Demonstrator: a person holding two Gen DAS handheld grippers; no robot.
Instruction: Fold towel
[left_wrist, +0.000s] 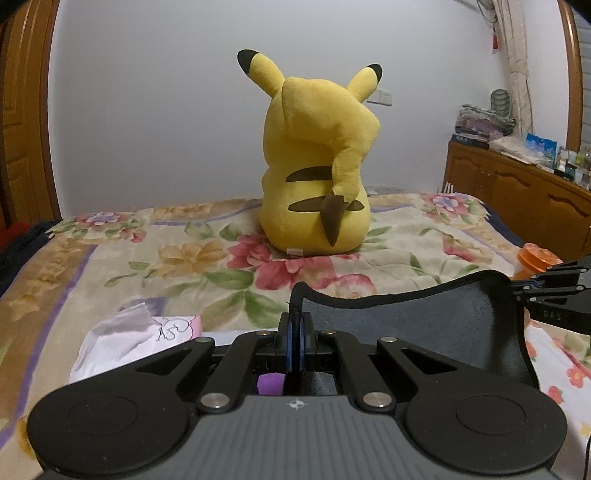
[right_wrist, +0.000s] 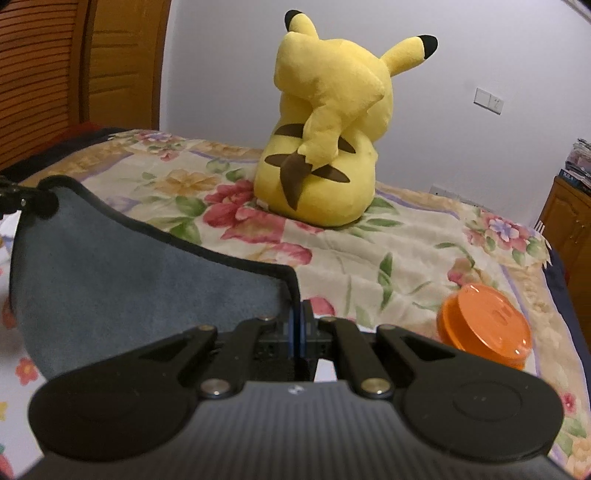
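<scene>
Pressed together on a dark hemmed corner, the jaws of the left gripper (left_wrist: 295, 339) pinch the towel (left_wrist: 413, 325), whose edge stands up in a small loop just above the pads. Across the cloth, the right gripper (right_wrist: 299, 328) has its jaws closed on the opposite corner in the same way, so the grey-blue towel hangs between the two, its top edge sagging over the floral bedspread (left_wrist: 207, 258). How much of the lower half rests on the bed is hard to say, since both gripper bodies hide it.

Beyond the span, a yellow plush toy (left_wrist: 314, 166) sits upright on the bed with its back to the cameras, well apart from the cloth. An orange lid (right_wrist: 484, 328) lies just beside the right gripper, and white plastic wrapping (left_wrist: 122, 336) lies near the left.

Each grip looks shallow, right at the hem; a quick swing could pull a corner free, and uneven hands would skew the fold or drag the lid.
</scene>
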